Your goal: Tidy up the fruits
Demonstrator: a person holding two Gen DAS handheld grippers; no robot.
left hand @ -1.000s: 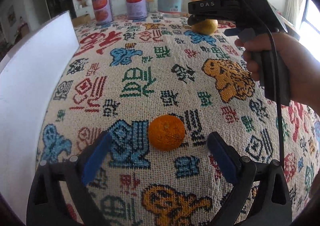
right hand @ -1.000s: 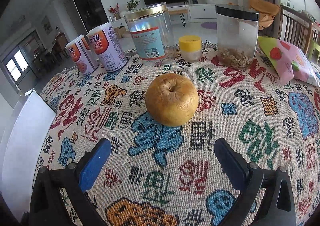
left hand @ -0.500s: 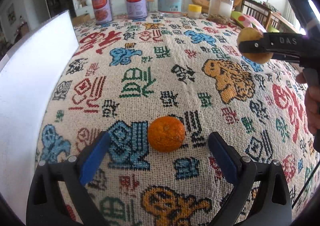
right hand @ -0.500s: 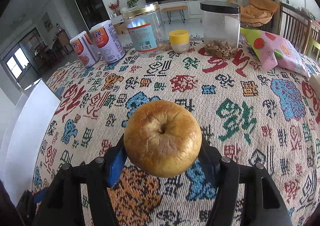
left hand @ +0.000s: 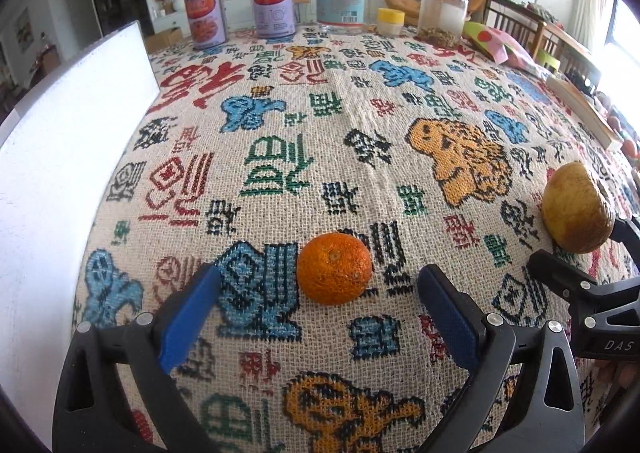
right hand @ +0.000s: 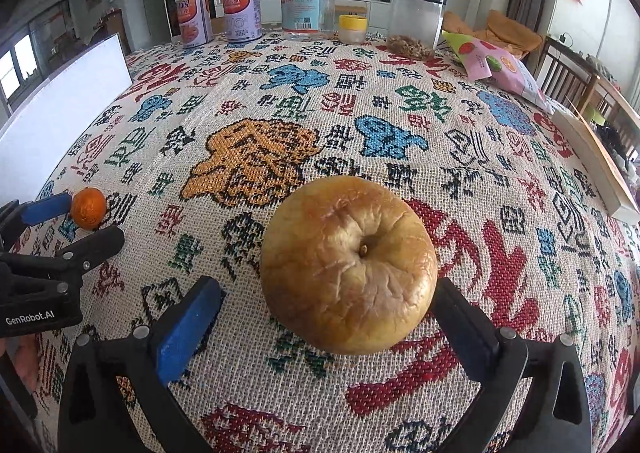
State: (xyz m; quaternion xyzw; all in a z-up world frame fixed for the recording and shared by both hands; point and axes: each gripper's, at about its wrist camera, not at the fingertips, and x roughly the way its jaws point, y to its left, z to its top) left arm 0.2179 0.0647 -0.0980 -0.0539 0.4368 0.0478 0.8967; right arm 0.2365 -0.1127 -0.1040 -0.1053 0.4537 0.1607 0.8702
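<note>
Left gripper: jaws spread wide, nothing between the pads. Orange sits on the tablecloth dead ahead, centred on the gap, just beyond the tips; round, so no axis to align.

Right gripper: jaws apart around the apple, stem up. Left pad clear; right-pad contact possibly, view unclear.

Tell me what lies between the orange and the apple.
Only bare patterned tablecloth lies between the orange and the apple, seen in the left wrist view.
</note>
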